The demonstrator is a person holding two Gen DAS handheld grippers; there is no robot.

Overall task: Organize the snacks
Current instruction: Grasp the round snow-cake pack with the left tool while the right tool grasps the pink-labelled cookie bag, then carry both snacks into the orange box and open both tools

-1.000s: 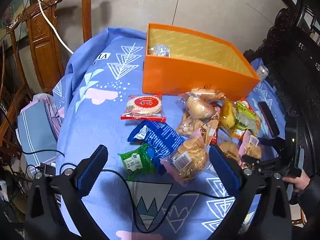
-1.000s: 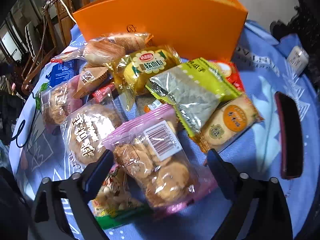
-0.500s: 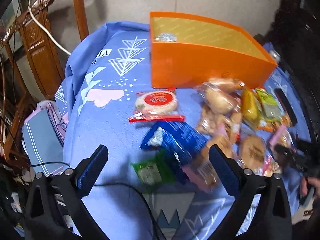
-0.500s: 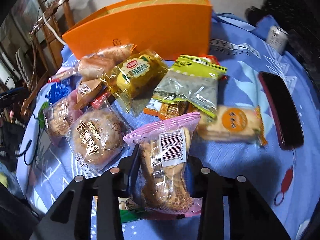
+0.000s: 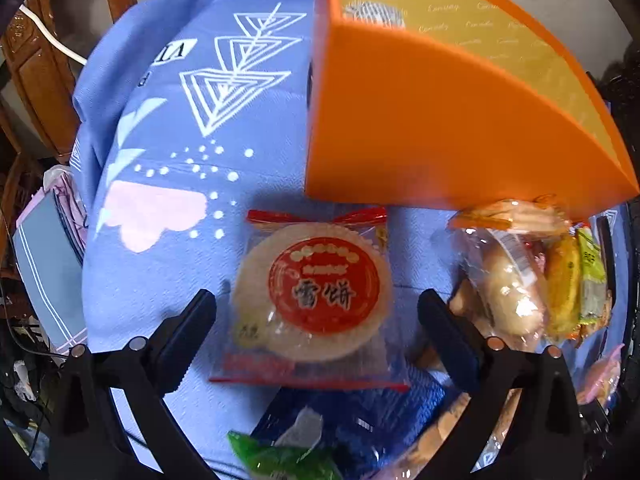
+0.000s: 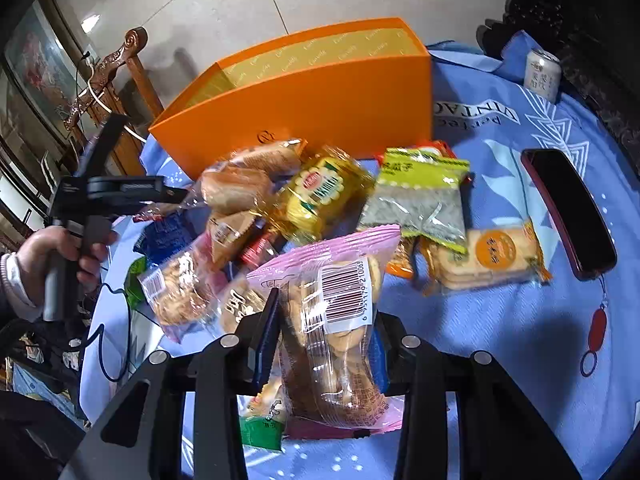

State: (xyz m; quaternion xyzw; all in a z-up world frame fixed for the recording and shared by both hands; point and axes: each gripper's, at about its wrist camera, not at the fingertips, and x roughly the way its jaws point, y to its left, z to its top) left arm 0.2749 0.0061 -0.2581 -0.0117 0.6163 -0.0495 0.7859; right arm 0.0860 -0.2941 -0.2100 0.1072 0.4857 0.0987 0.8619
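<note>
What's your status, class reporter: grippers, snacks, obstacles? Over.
Right gripper shut on pink cookie bag. Left gripper open, straddling the rice cracker packet. Orange box beyond, unobstructed.

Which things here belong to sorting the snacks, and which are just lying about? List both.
For the job: orange box, pink cookie bag in the right tool, round rice cracker, yellow snack pack, bread bag.

Lying about: phone, can, chair.

One orange box (image 6: 304, 108), one phone (image 6: 568, 212)
</note>
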